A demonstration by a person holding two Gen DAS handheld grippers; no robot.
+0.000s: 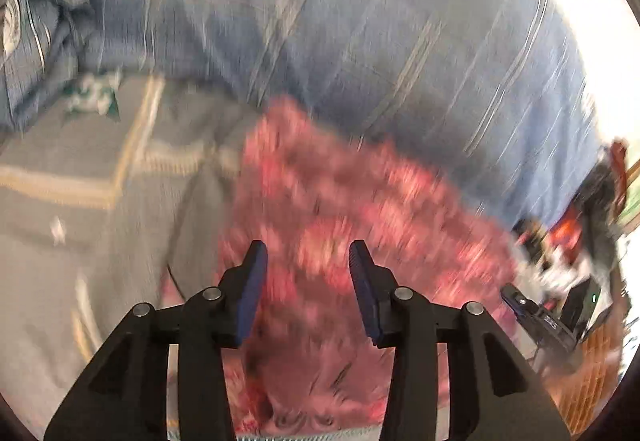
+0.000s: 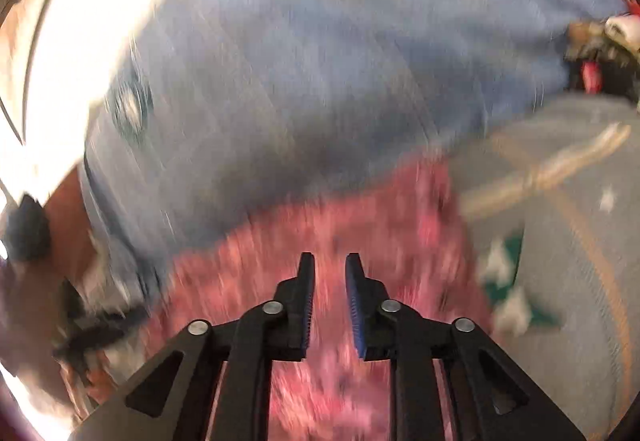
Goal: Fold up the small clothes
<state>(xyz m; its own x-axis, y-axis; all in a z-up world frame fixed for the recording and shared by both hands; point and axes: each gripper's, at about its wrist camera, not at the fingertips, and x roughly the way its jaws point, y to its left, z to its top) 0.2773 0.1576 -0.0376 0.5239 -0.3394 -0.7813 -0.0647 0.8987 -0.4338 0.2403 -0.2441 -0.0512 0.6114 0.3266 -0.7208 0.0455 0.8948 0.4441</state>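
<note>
A small pink-and-red patterned garment [image 1: 340, 209] lies crumpled on the bed, blurred by motion. My left gripper [image 1: 308, 253] is open and hangs just above its near part, holding nothing. The same garment shows in the right wrist view [image 2: 320, 233]. My right gripper [image 2: 330, 261] is above it with a narrow gap between the jaws and nothing between them. The right gripper also shows at the garment's right edge in the left wrist view [image 1: 520, 301].
A blue striped bedsheet [image 1: 360, 21] covers the bed behind the garment. A grey blanket with cream stripes [image 1: 80, 181] lies to the left, with a green-and-white cloth [image 1: 94, 97] on it. Dark clutter and an orange crate [image 1: 592, 373] sit at the right edge.
</note>
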